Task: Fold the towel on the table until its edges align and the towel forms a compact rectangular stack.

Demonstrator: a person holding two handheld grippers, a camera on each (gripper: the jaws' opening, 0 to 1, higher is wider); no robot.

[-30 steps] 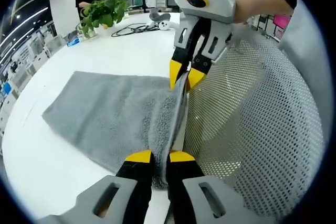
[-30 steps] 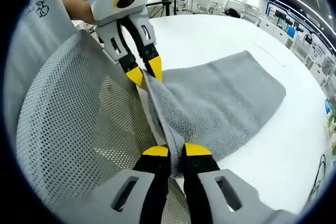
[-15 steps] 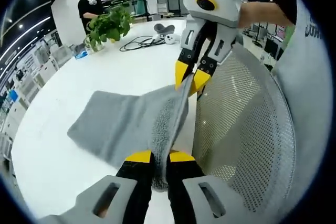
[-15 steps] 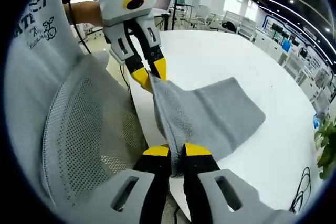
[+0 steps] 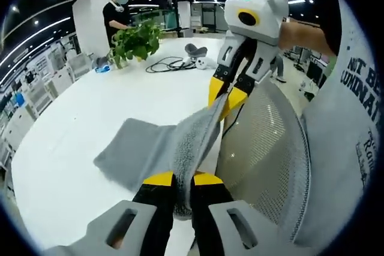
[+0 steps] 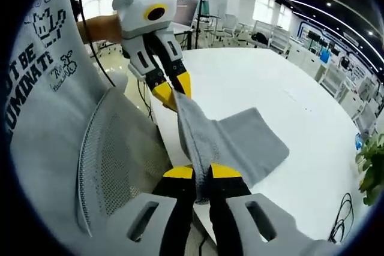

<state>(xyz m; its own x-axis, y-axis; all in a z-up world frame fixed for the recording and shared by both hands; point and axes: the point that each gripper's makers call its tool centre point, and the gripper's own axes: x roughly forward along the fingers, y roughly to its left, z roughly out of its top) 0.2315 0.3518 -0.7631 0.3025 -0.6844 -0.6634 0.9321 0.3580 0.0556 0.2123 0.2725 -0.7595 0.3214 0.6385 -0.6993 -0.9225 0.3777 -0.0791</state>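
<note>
Towel (image 5: 150, 148) lies on table (image 5: 72, 124), plant (image 5: 137, 39) behind, chair (image 5: 264, 148) beside

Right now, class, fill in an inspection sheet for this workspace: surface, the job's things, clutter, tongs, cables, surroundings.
Surface: white table, bare where the cloth does not lie.
Job's things: grey towel, one edge lifted off the table, the rest lying on it.
Clutter: potted plant and small white devices at the far end.
Tongs: left tongs shut on the towel; right tongs shut on the towel, each at one end of the lifted edge.
Cables: black cable coiled near the plant.
Surroundings: mesh chair beside the table; a person standing far off; desks beyond.
</note>
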